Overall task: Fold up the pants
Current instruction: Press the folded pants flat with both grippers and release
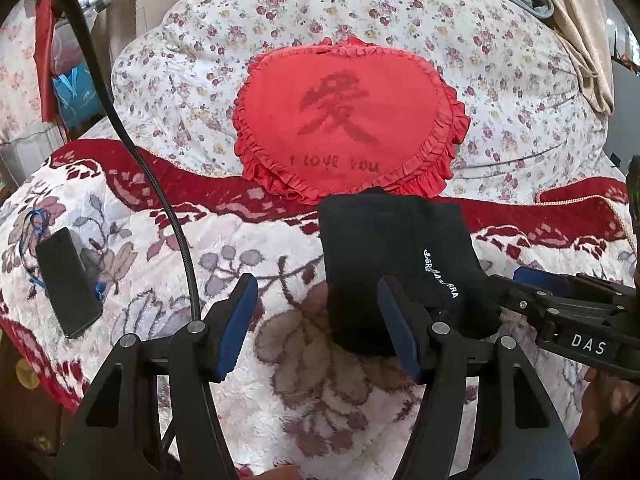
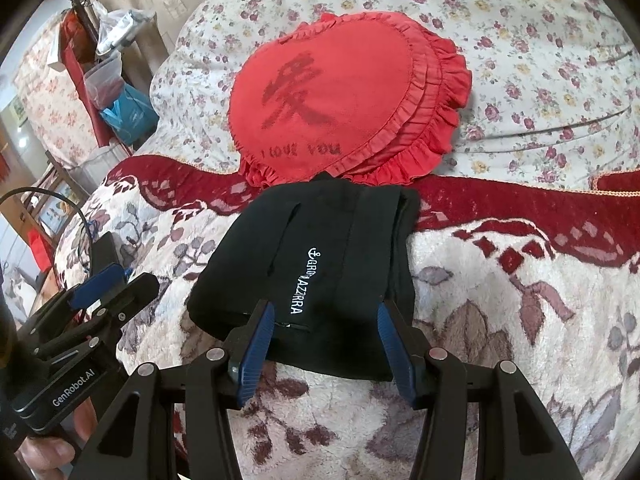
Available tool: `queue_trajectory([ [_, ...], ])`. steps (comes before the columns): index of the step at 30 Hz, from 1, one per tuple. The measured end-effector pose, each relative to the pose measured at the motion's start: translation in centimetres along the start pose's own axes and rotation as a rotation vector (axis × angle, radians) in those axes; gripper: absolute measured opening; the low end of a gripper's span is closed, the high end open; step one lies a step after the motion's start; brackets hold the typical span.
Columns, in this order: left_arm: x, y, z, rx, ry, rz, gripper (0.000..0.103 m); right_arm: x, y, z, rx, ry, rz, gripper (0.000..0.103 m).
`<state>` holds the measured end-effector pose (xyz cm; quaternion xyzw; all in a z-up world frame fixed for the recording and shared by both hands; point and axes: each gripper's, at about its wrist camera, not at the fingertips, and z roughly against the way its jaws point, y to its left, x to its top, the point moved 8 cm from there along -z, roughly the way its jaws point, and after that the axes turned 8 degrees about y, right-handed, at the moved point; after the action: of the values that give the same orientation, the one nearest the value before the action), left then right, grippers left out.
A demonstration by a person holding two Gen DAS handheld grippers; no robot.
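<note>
Here both tongs stand wide open, holding nothing. The left gripper [image 1: 316,320] hovers just left of the pants [image 1: 400,272], its right finger over their near edge. The right gripper [image 2: 326,344] straddles the pants' [image 2: 316,264] near edge. The pants lie folded into a black packet on the blanket [image 2: 500,340], their far end touching the red cushion [image 2: 336,104]. The pants' white lettering is only partly legible, ending "AZZRRA". The cushion reads "I LOVE YOU". A phone [image 1: 66,282] lies well left of the pants.

The red heart cushion [image 2: 336,112] reads "I LOVE YOU" under a large Chinese character. White lettering on the black pants [image 2: 316,276] ends in "AZZRRA". The left hand-held gripper [image 2: 108,284] says "GenRobot.AI"; the right hand-held gripper [image 1: 532,280] shows "DAS".
</note>
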<state>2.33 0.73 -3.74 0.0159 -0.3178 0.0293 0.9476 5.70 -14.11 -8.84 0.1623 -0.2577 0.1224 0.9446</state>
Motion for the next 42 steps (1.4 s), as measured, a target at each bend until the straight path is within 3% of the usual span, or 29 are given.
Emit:
queue_trajectory([
  [31,-0.2,0.0,-1.4,0.009,0.029,-0.012,0.063,-0.2,0.3,-1.7,-0.001,0.044,0.006,0.059],
  [42,-0.1,1.5,-1.8,-0.012,0.019,0.028,0.063,-0.1,-1.9,-1.2,-0.016,0.014,-0.024,0.059],
])
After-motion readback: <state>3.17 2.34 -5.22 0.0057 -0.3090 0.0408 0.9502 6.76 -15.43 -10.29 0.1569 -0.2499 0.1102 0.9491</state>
